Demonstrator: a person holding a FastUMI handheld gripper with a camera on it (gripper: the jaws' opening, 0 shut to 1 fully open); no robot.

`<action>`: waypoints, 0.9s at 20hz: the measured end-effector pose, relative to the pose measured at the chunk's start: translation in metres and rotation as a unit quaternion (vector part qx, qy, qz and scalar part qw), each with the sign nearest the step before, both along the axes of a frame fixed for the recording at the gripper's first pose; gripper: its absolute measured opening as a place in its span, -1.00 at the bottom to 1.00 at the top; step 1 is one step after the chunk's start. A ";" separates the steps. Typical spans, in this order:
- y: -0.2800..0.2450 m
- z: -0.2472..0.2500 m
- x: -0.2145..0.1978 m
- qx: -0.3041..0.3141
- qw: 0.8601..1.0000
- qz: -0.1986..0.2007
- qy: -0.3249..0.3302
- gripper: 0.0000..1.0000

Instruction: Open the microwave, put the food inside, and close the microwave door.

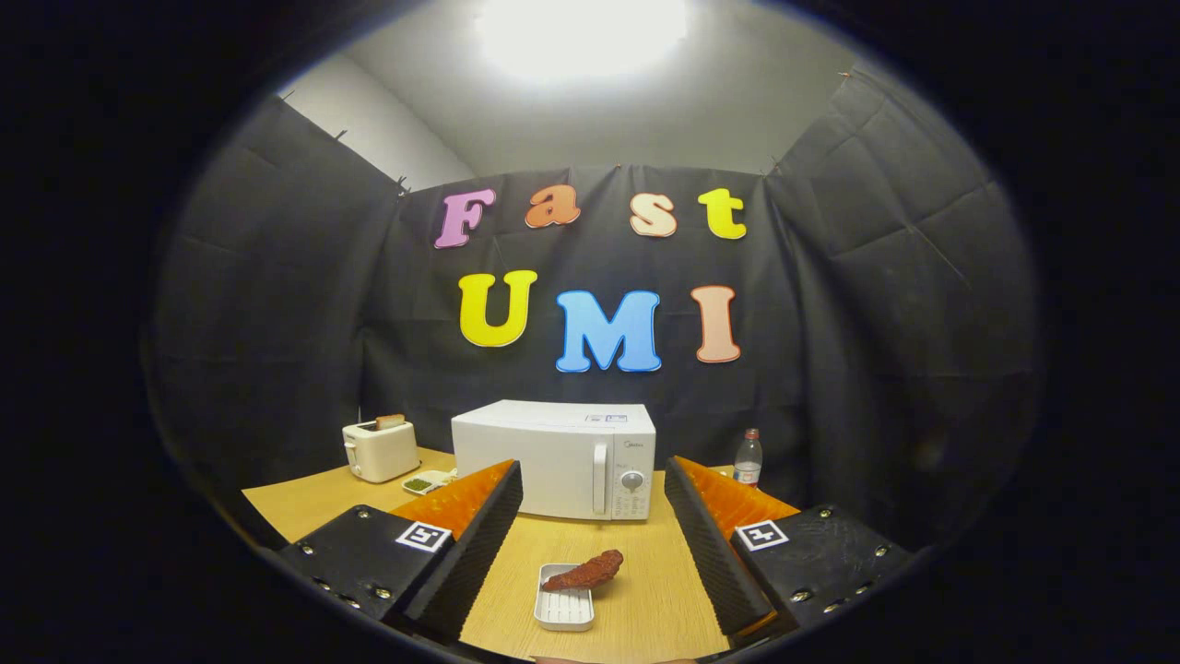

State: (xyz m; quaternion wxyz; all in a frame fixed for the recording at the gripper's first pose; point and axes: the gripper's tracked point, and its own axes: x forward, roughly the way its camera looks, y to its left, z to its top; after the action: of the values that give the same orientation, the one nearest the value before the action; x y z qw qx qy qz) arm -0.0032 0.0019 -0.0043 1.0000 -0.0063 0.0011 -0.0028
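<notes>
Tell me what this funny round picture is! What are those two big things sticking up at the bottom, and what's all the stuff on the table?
The picture comes from a camera riding on a tool that a person holds. It looks forward along the tool, and the lens bends everything round. The two big things are the tongs, two fingers for pinching. They are wide open now and hold nothing.

Between the fingers, on the wooden table, lies a small white tray with a reddish-brown piece of food resting across its far end. Beyond them stands a white microwave with its door shut. Beside it on one side are a toaster with bread poking out and a little dish of something green. On the other side stands a bottle.

The job is to put the food in the microwave.
</notes>
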 end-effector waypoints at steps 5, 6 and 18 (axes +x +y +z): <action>0.001 -0.002 0.003 -0.001 1.000 0.002 -0.005 0.93; 0.002 -0.003 0.005 0.003 1.000 0.003 -0.005 0.93; 0.000 -0.033 0.111 0.055 0.998 0.040 0.006 0.93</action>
State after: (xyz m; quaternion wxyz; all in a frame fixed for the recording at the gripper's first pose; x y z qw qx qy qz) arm 0.1080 0.0016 -0.0374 0.9981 0.0484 0.0065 0.0370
